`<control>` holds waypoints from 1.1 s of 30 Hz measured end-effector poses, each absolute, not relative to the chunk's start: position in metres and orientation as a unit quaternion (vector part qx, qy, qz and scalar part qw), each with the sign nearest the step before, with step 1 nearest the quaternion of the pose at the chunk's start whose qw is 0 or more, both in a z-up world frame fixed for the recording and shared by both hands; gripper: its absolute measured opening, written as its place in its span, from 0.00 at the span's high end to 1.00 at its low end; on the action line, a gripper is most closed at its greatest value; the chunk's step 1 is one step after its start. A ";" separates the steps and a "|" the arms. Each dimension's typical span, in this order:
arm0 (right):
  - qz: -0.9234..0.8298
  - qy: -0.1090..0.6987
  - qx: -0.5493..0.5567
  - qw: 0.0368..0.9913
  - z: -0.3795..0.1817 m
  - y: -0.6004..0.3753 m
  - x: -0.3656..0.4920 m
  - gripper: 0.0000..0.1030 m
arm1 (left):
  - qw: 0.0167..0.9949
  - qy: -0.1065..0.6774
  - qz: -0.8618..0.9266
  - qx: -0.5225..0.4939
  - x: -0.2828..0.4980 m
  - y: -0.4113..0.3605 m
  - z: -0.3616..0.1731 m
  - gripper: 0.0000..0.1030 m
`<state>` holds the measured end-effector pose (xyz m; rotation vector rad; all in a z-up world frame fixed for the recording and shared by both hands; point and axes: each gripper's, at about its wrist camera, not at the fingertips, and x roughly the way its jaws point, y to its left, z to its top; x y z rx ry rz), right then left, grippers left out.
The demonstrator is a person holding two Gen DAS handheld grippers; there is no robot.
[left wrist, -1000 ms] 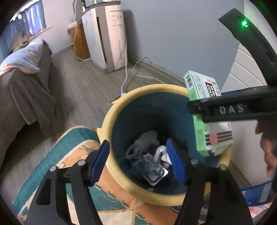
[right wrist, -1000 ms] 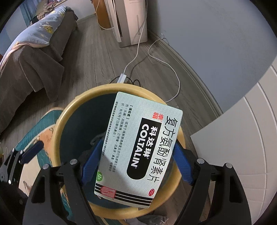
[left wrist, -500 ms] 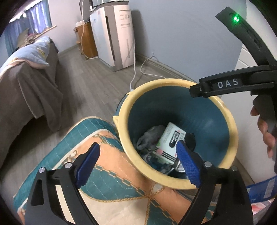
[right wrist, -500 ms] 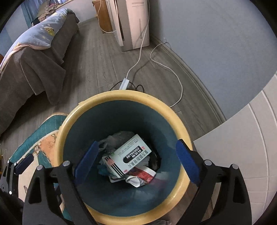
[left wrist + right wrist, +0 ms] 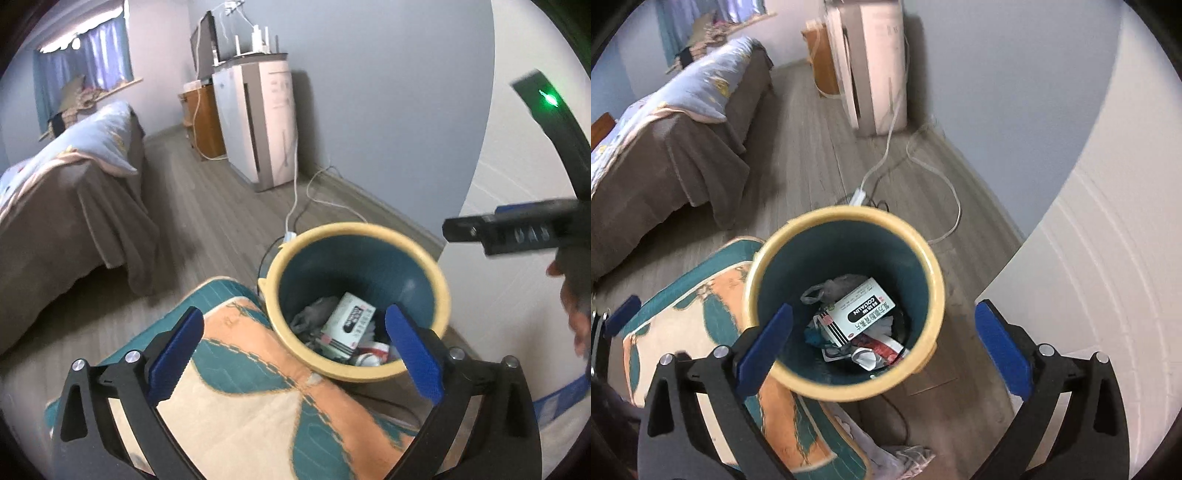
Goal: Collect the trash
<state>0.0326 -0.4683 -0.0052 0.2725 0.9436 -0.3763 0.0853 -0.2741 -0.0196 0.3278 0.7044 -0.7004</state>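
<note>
A yellow-rimmed, teal trash bin stands on the floor beside a patterned cushion. A pale green medicine box lies inside it on top of crumpled wrappers and a grey plastic bag. My left gripper is open and empty, above the cushion and the bin's near rim. My right gripper is open and empty, held above the bin; its side also shows in the left wrist view.
A teal and orange patterned cushion lies left of the bin. A brown-covered bed is at far left. A white appliance stands by the blue wall, with white cables across the wooden floor. A white cabinet is at right.
My right gripper opened and dropped the medicine box into the bin. Both grippers have since pulled up and back from the bin.
</note>
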 end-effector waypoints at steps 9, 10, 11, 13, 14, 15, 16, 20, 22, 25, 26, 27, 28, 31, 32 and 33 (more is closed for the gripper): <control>-0.136 0.424 0.100 0.890 0.028 -0.436 -0.027 0.06 | 0.871 0.345 -0.319 0.141 0.053 -0.250 0.023 0.05; -0.138 0.426 0.095 0.889 0.027 -0.434 -0.030 0.06 | 0.873 0.346 -0.313 0.143 0.050 -0.249 0.024 0.05; -0.144 0.429 0.091 0.887 0.026 -0.434 -0.032 0.06 | 0.873 0.349 -0.309 0.144 0.048 -0.248 0.024 0.05; -0.169 0.430 0.092 0.882 0.027 -0.436 -0.036 0.06 | 0.873 0.356 -0.301 0.144 0.047 -0.248 0.022 0.05; -0.178 0.427 0.094 0.882 0.028 -0.438 -0.038 0.06 | 0.874 0.356 -0.296 0.151 0.046 -0.249 0.021 0.05; -0.181 0.422 0.099 0.883 0.028 -0.440 -0.039 0.06 | 0.876 0.351 -0.291 0.156 0.045 -0.249 0.019 0.05; -0.177 0.420 0.103 0.884 0.029 -0.440 -0.040 0.06 | 0.880 0.343 -0.285 0.164 0.044 -0.250 0.017 0.05; -0.177 0.411 0.102 0.889 0.032 -0.438 -0.045 0.06 | 0.881 0.337 -0.287 0.169 0.045 -0.247 0.018 0.05; -0.180 0.404 0.109 0.890 0.033 -0.440 -0.047 0.06 | 0.883 0.331 -0.289 0.164 0.045 -0.245 0.021 0.05; -0.186 0.396 0.117 0.892 0.035 -0.442 -0.051 0.06 | 0.882 0.330 -0.295 0.160 0.046 -0.241 0.024 0.05; -0.187 0.395 0.117 0.892 0.035 -0.442 -0.051 0.06 | 0.882 0.330 -0.298 0.159 0.046 -0.241 0.024 0.05; -0.188 0.395 0.116 0.892 0.035 -0.442 -0.050 0.06 | 0.881 0.331 -0.301 0.156 0.046 -0.240 0.025 0.05; -0.189 0.395 0.115 0.892 0.036 -0.441 -0.050 0.06 | 0.881 0.330 -0.302 0.155 0.045 -0.239 0.025 0.05; -0.190 0.395 0.114 0.892 0.036 -0.440 -0.050 0.06 | 0.880 0.328 -0.307 0.152 0.044 -0.238 0.027 0.05; -0.190 0.395 0.114 0.892 0.036 -0.439 -0.049 0.06 | 0.880 0.328 -0.307 0.151 0.044 -0.238 0.027 0.05; -0.191 0.395 0.114 0.892 0.037 -0.439 -0.050 0.06 | 0.880 0.328 -0.309 0.150 0.044 -0.238 0.027 0.05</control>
